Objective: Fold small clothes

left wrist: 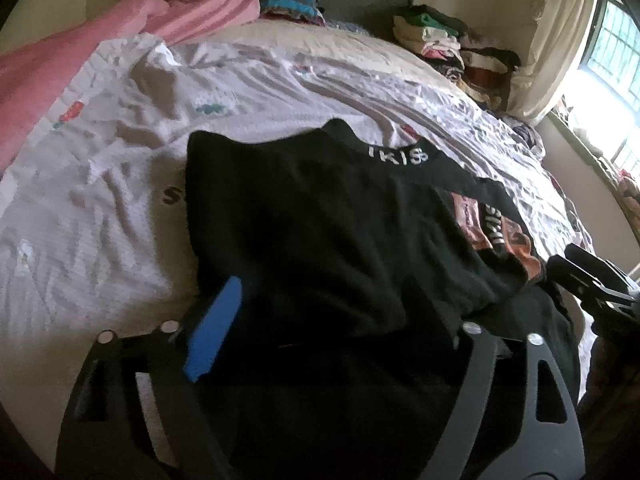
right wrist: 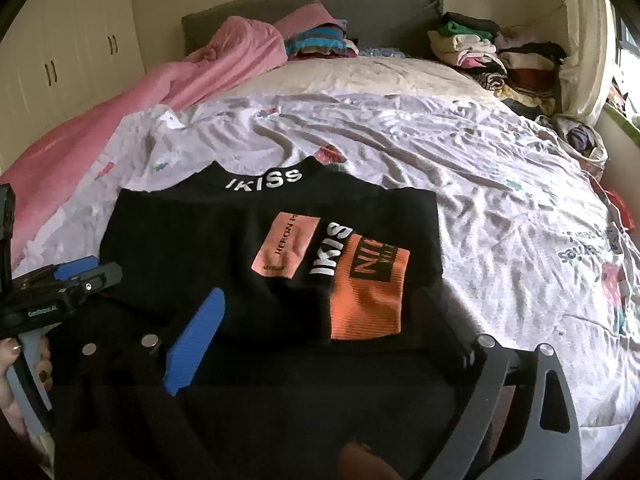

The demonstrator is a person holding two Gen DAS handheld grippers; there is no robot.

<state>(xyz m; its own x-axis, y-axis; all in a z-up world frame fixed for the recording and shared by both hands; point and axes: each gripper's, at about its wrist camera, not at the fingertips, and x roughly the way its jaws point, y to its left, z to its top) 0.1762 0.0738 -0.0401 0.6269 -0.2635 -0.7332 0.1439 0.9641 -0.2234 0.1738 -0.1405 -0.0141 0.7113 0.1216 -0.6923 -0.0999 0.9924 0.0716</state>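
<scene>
Here we see a black top (right wrist: 208, 248) lying partly folded on the bed (right wrist: 460, 184), its collar lettered in white toward the headboard and its pink and orange patches facing up in the right wrist view. Both grippers tilt down toward the near edge of the garment. Our left gripper (left wrist: 332, 320) hangs over the top's near left part with its jaws spread wide; the blue pad (left wrist: 214, 332) of one finger stands clear above the cloth, and nothing is pinched between them. Our right gripper (right wrist: 332, 344) hovers over the near edge below the orange patch, jaws likewise spread wide and gripping nothing, the black cloth lying loose under them. In the right wrist view the left gripper shows at the left edge, held in a hand (right wrist: 12, 376) whose fingers wrap its handle. A pink blanket (right wrist: 120, 100) lies along the far left of the bed, and stacks of folded clothes (right wrist: 492, 56) sit at the far right near the headboard.
</scene>
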